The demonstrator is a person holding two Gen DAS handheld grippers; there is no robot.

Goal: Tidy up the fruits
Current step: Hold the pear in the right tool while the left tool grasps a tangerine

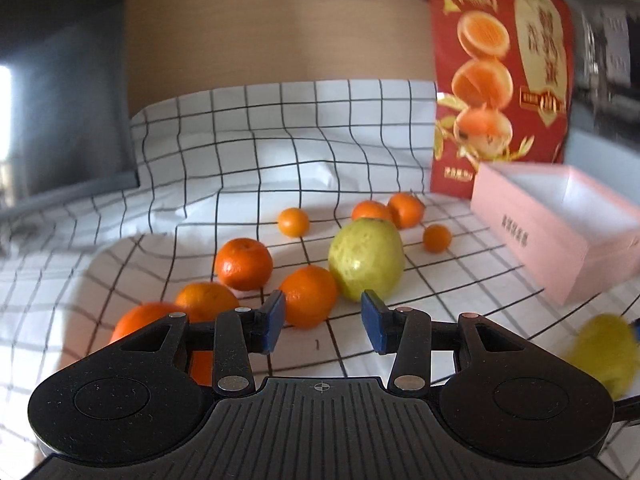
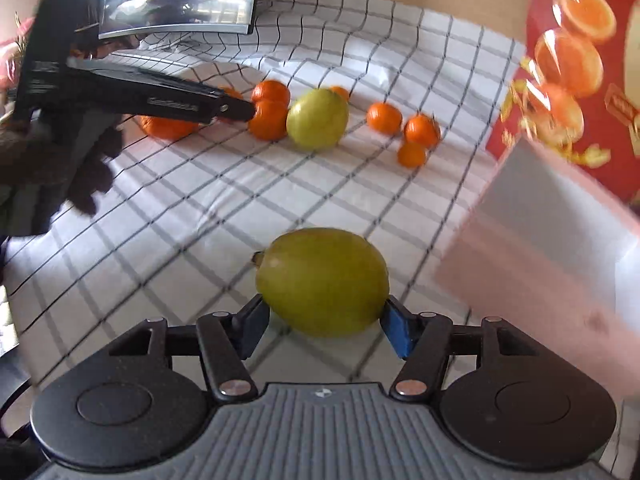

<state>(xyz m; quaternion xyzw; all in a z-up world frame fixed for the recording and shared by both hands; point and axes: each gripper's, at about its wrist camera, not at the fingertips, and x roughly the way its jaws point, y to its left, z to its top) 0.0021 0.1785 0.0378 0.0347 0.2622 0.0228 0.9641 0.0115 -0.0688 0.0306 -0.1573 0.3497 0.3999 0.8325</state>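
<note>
My right gripper (image 2: 324, 330) is shut on a yellow lemon (image 2: 322, 280), with a blue pad pressed against each side of it just above the checked cloth (image 2: 200, 208). The same lemon (image 1: 604, 352) shows blurred at the lower right of the left wrist view. My left gripper (image 1: 324, 322) stands open with nothing between its pads. Right beyond its left pad lies a mandarin (image 1: 308, 296), and a large green guava (image 1: 366, 258) sits behind that. Several more mandarins lie around them, such as one (image 1: 244, 264) further left. From the right wrist view the left gripper (image 2: 236, 110) reaches in sideways, beside the guava (image 2: 318, 118).
An open pink box (image 1: 560, 240) stands on the cloth at the right, also blurred in the right wrist view (image 2: 540, 240). A red snack bag (image 1: 500, 80) stands upright behind it. A dark screen (image 1: 60, 100) borders the left side. A gloved hand (image 2: 80, 172) holds the left gripper.
</note>
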